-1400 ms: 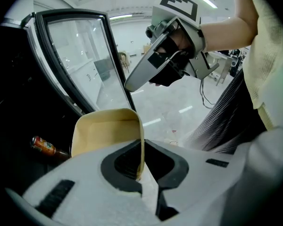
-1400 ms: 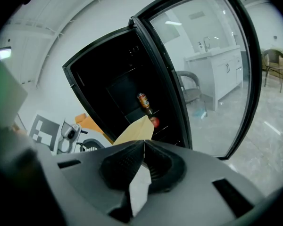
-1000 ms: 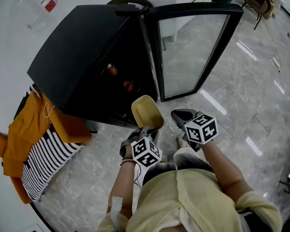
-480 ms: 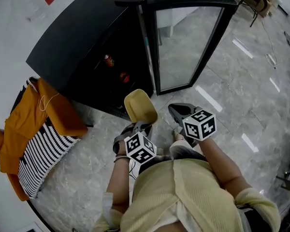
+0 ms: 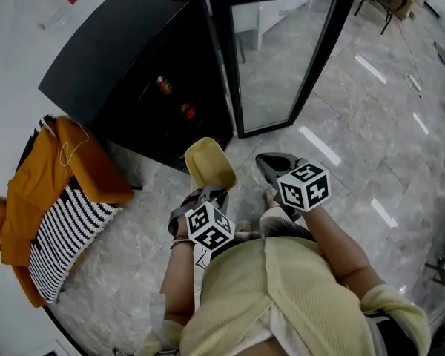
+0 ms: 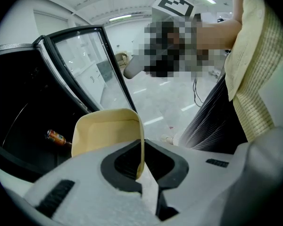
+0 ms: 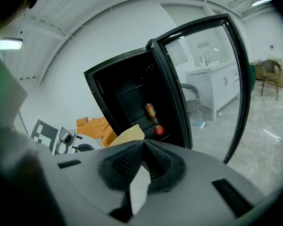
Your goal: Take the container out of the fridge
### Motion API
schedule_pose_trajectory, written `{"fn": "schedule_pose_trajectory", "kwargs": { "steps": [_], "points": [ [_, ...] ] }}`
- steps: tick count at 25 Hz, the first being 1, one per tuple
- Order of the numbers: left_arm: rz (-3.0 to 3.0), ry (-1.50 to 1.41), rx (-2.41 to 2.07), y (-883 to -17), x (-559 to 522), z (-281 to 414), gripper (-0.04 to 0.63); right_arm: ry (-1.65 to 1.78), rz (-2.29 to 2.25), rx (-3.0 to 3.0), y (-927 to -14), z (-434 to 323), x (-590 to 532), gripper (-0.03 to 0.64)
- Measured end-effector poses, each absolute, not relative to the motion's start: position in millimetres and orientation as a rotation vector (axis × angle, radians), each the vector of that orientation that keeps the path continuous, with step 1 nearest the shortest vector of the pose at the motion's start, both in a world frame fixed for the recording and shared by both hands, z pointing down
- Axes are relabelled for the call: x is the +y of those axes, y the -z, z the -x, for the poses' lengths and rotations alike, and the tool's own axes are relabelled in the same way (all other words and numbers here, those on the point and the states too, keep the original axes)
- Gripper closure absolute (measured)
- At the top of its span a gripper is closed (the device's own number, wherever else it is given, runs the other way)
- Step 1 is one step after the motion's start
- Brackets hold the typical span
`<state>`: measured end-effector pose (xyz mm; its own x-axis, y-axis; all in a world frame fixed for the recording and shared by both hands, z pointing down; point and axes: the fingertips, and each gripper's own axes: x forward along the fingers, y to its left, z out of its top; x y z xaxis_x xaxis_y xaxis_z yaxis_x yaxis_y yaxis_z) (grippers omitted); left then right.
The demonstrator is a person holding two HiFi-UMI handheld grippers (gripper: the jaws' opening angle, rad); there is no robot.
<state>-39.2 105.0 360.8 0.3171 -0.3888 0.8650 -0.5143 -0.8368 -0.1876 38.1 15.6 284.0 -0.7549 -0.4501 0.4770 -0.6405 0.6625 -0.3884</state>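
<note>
Left gripper (image 6: 141,166) jaws clamped on container (image 6: 106,131) wall. Container held outside fridge (image 5: 119,58), above floor (image 5: 341,169), in front of open door (image 5: 282,58). Right gripper (image 7: 142,159) jaws together, empty. 1 can (image 5: 163,85) inside fridge

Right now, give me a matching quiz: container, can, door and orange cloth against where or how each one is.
1 container
2 can
3 door
4 orange cloth

A swung open
B inside the fridge
C clamped in the left tool
D on striped fabric beside the fridge

Pairs: 1-C, 2-B, 3-A, 4-D
</note>
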Motion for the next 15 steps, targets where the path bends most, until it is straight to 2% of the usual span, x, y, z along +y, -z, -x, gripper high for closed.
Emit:
{"fn": "schedule_pose_trajectory", "kwargs": {
  "steps": [15],
  "points": [
    [-2.470,-1.577,-0.814,-354,121,27,0.563,-0.794,-0.876,-2.546,-285,-47,29,0.589]
  ]
}}
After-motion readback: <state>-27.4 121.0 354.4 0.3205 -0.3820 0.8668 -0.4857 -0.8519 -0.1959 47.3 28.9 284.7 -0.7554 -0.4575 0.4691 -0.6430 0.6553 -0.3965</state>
